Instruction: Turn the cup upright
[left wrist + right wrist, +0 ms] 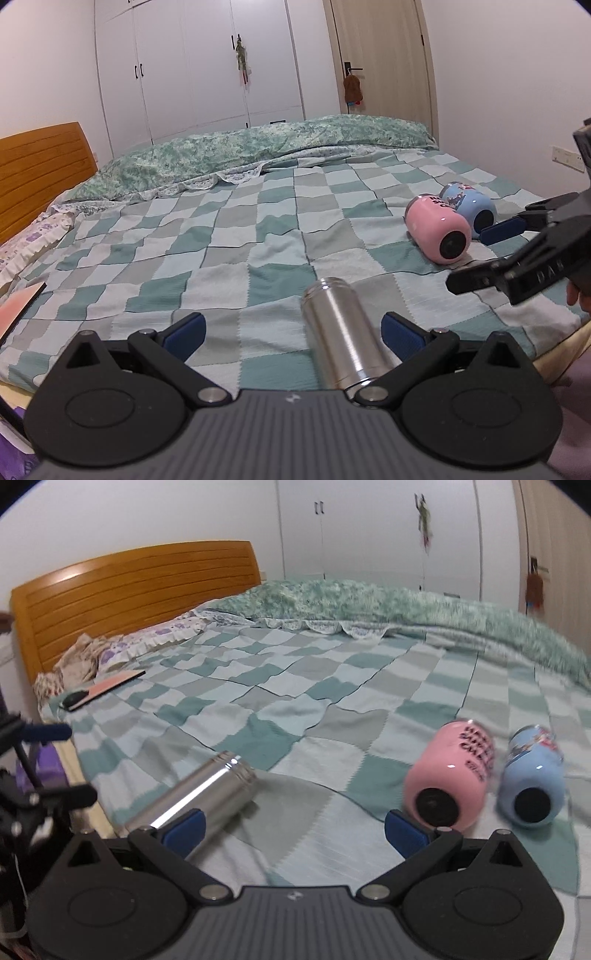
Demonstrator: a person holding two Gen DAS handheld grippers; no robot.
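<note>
Three cups lie on their sides on the checked bedspread (229, 236): a steel cup (341, 332), a pink cup (437, 230) and a blue cup (467, 206). My left gripper (293, 334) is open, and the steel cup lies between its fingers, close to the right one. In the right wrist view my right gripper (295, 829) is open and empty, with the steel cup (199, 801) by its left finger and the pink cup (448, 775) just past its right finger. The blue cup (532, 775) lies right of the pink one. The right gripper (476, 254) also shows in the left wrist view.
A green patterned duvet (251, 151) is bunched along the bed's far side. A wooden headboard (133, 594) and pillows (122, 646) are at the left. A flat pink-and-black object (103, 688) lies near the pillows. Wardrobe doors (207, 62) and a room door (380, 55) stand behind.
</note>
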